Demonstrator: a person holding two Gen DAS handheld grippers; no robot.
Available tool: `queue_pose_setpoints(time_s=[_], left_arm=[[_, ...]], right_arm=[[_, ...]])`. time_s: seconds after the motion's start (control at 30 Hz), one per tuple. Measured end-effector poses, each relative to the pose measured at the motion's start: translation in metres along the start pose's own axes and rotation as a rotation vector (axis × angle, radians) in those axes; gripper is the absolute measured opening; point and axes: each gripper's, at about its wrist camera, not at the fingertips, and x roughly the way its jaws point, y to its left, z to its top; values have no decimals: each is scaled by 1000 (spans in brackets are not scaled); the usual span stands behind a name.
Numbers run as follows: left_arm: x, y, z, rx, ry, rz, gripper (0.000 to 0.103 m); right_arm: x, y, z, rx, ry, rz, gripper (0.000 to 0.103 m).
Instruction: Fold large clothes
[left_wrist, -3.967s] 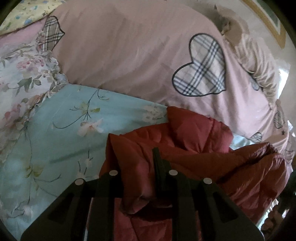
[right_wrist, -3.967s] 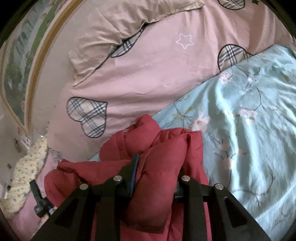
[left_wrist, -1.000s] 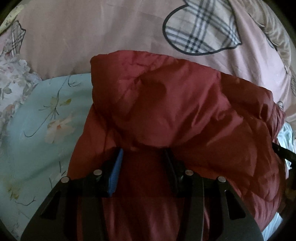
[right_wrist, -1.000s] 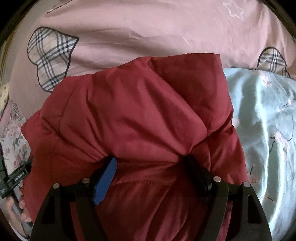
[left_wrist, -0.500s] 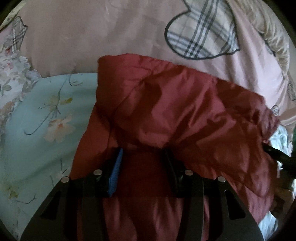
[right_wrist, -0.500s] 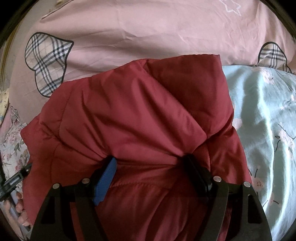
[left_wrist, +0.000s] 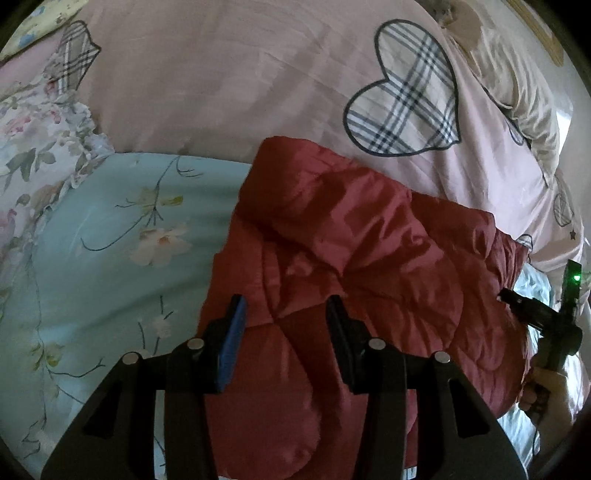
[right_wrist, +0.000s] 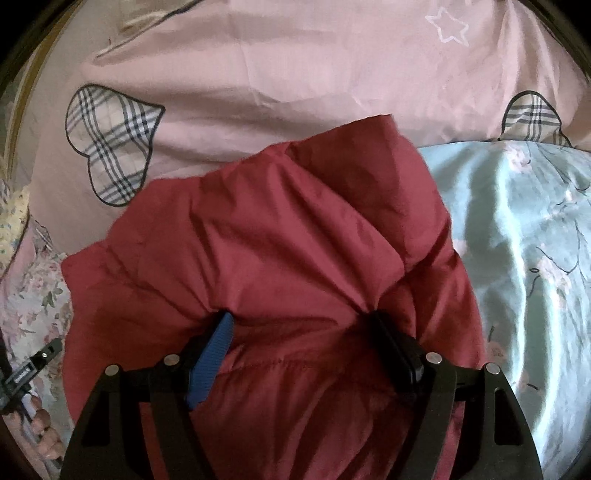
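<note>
Here puffy quilted red jacket (left_wrist: 354, 266) bunched on smooth floral sheet (left_wrist: 110, 240).

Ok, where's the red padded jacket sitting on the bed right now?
The red padded jacket fills the lower middle of both wrist views, lying on the light blue floral sheet with its far edge against the pink quilt.

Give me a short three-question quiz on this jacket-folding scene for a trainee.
1. True or false: the red jacket lies on a bare wooden table.
2. The pink quilt is decorated with: A plaid hearts, B stripes, C polka dots.
3. Which gripper's fingers have jacket fabric bunched between them?
Key: 1 false; 2 A; 3 the right gripper.
</note>
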Motion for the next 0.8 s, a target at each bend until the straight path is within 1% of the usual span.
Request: queue_pose_setpoints(time_s=[0.27,0.33,0.4,0.5,0.6,0.67,0.7,0.8], left_arm=[[3,12,-6,-24,16,1,44],[1,14,-7,-31,15,-5,44],[0,18,-8,-38,16,-19,44],[-1,22,-9,-46,18,-34,44],[-3,30,-9,-76,15,-80,50],[-5,40,-8,-124,6,-152,61],[-5,46,-8,-150,5,-176,63],[2,62,-9,-217,25,-217,65]], right_arm=[[-30,-9,-10,-2,-17,3,78],[-37,-16,-14,3,-14,13,78],[-45,-24,-17,4,-18,5,79],[-55,-36,-22,22,-25,-1,81],[-66,-55,-28,49,-30,4,85],[-68,-66,-31,71,-31,7,90],[-67,-69,-31,80,-27,12,91],[-63,-85,-33,118,0,41,91]])
